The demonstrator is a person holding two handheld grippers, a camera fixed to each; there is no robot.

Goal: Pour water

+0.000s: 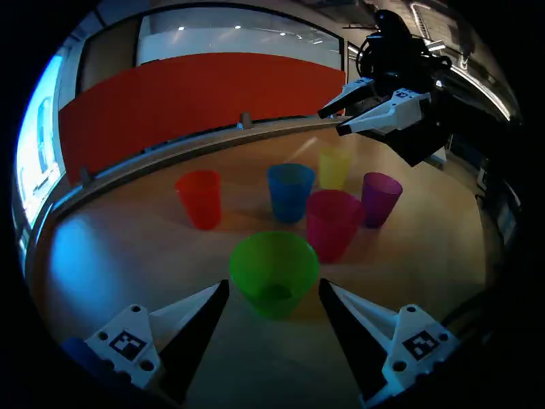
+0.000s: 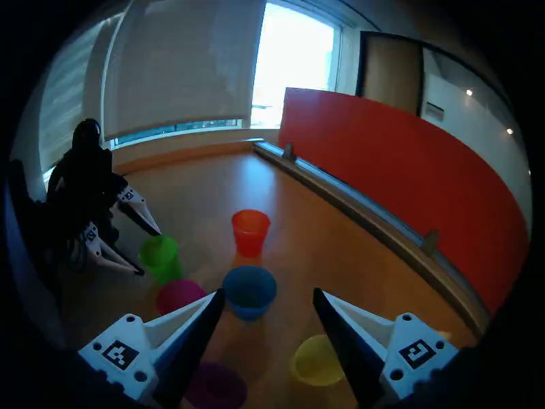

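Six, counting the cups standing upright on the wooden table (image 1: 422, 252): green cup (image 1: 274, 262), red cup (image 1: 199, 198), blue cup (image 1: 290, 191), yellow cup (image 1: 334, 167), pink cup (image 1: 332, 221), purple cup (image 1: 379, 198). Clustering around the middle of the left gripper view, with the green cup nearest, at lower centre.

Holding the left gripper (image 1: 272, 285) low at the bottom edge, spreading its jaws wide and framing the green cup right at the fingertips, apparently without pressing on it. Hovering the right gripper (image 1: 330, 123) in the upper right of that view, raised above the table near the yellow cup.

Looking down in the right gripper view between widely parted fingers: blue cup at lower centre, yellow at lower right, purple at the bottom edge, pink and green at left, red in the middle. Showing the left gripper at the left edge, just beside the green cup.

Running a red partition (image 1: 204, 102) along the table's far side, with a bright window (image 2: 293, 68) at top centre of the right gripper view. Whether holding any water — cannot tell.
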